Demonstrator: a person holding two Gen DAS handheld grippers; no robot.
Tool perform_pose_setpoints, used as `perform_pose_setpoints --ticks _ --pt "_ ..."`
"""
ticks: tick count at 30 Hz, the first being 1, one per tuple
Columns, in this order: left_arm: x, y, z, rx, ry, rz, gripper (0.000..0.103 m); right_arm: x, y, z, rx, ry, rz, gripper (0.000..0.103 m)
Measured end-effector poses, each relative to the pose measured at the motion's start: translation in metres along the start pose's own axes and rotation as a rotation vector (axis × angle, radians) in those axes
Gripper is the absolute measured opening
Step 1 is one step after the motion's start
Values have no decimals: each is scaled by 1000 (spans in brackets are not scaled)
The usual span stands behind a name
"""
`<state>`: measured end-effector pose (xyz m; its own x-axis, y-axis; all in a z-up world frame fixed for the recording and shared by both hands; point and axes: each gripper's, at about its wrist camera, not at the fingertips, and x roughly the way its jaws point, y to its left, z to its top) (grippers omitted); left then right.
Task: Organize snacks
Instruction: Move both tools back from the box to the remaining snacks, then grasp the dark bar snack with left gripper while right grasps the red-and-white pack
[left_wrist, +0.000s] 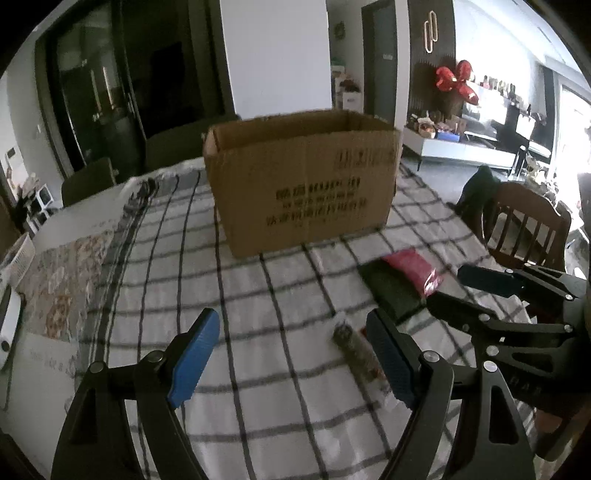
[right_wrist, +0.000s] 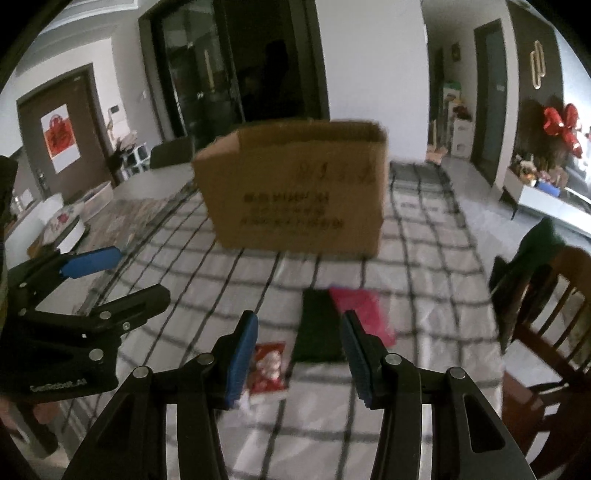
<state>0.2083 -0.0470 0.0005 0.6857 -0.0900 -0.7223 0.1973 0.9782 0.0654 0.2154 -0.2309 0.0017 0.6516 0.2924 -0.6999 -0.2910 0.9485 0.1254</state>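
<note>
An open cardboard box (left_wrist: 303, 184) (right_wrist: 295, 192) stands upright on the checked tablecloth (left_wrist: 258, 295), ahead of both grippers. Three snack packets lie in front of it: a pink one (left_wrist: 410, 269) (right_wrist: 364, 314), a dark green one (left_wrist: 391, 293) (right_wrist: 319, 328), and a small packet (left_wrist: 354, 347) that the right wrist view shows as red and white (right_wrist: 269, 365). My left gripper (left_wrist: 291, 358) is open above bare cloth, the small packet just left of its right finger. My right gripper (right_wrist: 299, 358) is open with nothing between its pads, above the near ends of the red-and-white and green packets.
A wooden chair (left_wrist: 524, 229) (right_wrist: 546, 332) with dark cloth draped on it stands at the table's right edge. A floral cloth (left_wrist: 62, 280) and white items (right_wrist: 62, 221) cover the table's left end. Dark chairs (left_wrist: 88, 181) stand behind the table.
</note>
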Motion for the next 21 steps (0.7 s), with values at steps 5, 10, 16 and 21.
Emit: perform_pose_setpoints --ticks 5,10,16,21 --pt "5 2 -17 -7 30 18 81 16 7 -13 -2 63 45 48" --pt "14 5 -27 -21 66 17 81 32 11 -22 -4 112 62 47" --pt "27 6 -36 -38 102 14 81 47 17 -26 -25 148 53 43" --pt "34 9 -39 -68 127 -13 81 58 18 -27 -27 169 54 38"
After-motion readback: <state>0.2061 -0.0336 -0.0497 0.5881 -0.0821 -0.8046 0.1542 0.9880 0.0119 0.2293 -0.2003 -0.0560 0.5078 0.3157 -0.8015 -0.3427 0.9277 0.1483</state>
